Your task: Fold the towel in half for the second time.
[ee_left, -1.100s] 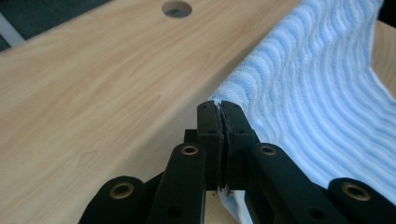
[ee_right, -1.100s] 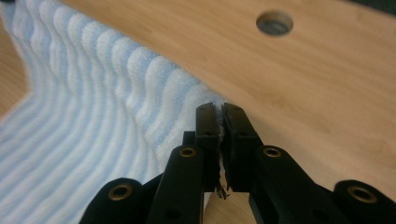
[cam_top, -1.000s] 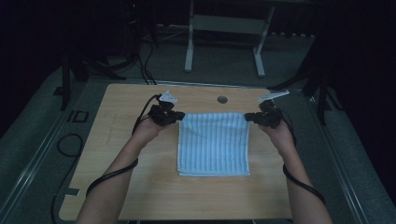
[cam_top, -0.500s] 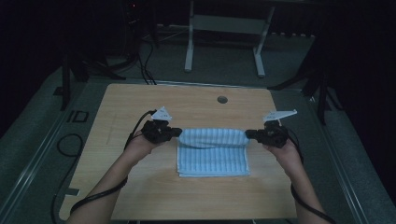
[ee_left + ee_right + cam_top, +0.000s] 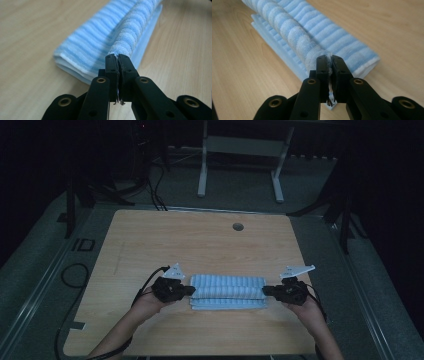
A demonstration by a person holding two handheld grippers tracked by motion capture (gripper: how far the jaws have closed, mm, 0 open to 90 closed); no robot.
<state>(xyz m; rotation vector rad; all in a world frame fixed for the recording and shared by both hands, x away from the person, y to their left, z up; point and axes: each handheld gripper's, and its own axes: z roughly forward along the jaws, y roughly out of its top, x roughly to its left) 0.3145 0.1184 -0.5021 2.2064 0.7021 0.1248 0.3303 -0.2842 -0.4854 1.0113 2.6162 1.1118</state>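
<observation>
A blue-and-white striped towel lies folded on the wooden table, near its front edge. My left gripper is shut on the towel's left end, and in the left gripper view the towel runs away from the pinched jaws of the left gripper. At the towel's right end my right gripper is shut on the cloth. The right gripper view shows the towel's lifted edge bunched into a roll that ends in the closed right gripper. The folded-over layer rests on the lower layers.
A round cable hole sits near the table's far edge. A white desk frame stands on the floor beyond the table. Cables trail off the table's left side.
Both grippers have carried the towel's far edge toward the front of the table and downward, folding the towel over itself. It now looks about half as deep.
</observation>
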